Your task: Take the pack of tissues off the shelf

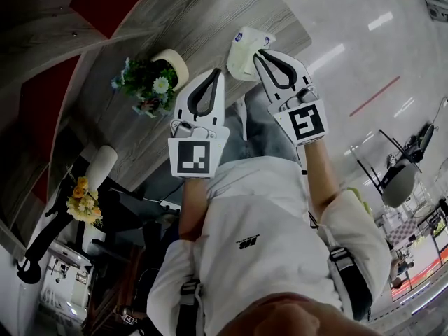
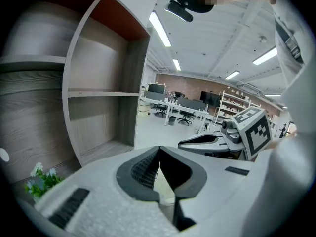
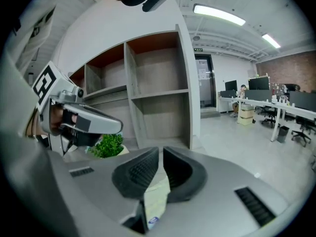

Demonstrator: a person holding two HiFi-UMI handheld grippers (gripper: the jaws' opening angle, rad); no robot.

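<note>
Right hand-held gripper (image 1: 260, 56) is clamped on the pack of tissues (image 1: 246, 51), which is pinched between its jaws and held in the air by the outer edge of the shelf (image 1: 210, 12). Left hand-held gripper (image 1: 212, 75) is just beside it, jaws closed tip to tip with nothing in them.

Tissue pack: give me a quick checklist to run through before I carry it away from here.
1. Grip: right tongs shut on the tissue pack: ok.
2. Spare hand: left tongs shut with tips together, nothing gripped: ok.
3. Pack lifted clear of the shelf surface: cannot tell.
4. Flower pot stands apart from the pack: ok.
5. The two tongs are apart, not touching: ok.
</note>
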